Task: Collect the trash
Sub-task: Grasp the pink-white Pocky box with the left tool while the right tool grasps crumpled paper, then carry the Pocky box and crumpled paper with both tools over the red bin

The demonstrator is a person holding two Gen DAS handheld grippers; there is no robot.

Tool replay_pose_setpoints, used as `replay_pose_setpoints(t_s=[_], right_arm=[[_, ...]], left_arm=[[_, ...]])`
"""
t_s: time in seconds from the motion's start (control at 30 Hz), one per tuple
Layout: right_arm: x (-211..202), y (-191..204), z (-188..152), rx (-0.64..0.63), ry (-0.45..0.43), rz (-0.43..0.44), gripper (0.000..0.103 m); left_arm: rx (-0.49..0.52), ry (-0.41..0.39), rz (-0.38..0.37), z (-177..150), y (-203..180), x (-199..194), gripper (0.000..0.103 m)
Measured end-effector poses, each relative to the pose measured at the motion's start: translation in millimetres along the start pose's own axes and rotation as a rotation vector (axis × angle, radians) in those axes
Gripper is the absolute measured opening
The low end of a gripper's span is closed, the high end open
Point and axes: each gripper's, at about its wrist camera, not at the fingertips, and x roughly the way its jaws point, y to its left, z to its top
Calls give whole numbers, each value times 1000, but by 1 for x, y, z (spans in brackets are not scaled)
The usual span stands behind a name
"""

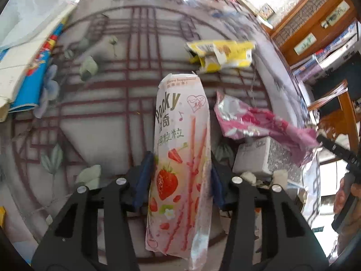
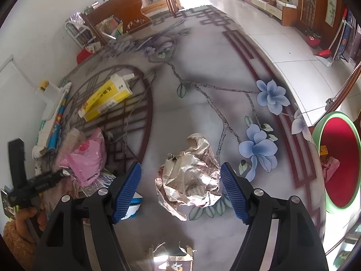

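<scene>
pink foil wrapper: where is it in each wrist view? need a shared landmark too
Left wrist: pink foil wrapper at right of centre, lying on a grey carton.
Right wrist: the wrapper at lower left, beside the round lattice print.
Shared landmark: yellow box, beyond the wrapper in both views.

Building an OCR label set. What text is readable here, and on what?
"Pocky", on the strawberry snack wrapper.
"Share happiness!", along that wrapper's top edge.
Chinese characters under the brand name: partly legible, not transcribed.
Yellow box: print blurred.
White box: print too small.
Crumpled newspaper: unreadable.
</scene>
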Motion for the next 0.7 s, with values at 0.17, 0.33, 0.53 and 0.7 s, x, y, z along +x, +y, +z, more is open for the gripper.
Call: replay_pose_setpoints(t_s=[0.17,0.33,0.53,0.7], right_arm=[[-3,1,-1,-5,-10,19,29],[-28,6,-3,-25,-75,55,28],[-58,16,-8,-37,-136,95,28],[-81,17,-13,-43,-186,105,28]], left_arm=[[-18,-113,43,1,-6,-34,46],[-12,-224,21,-5,-27,-70,46],[40,-267,-24,-10,-62,-90,47],[84,-294,-64,-9,-91,-99,47]])
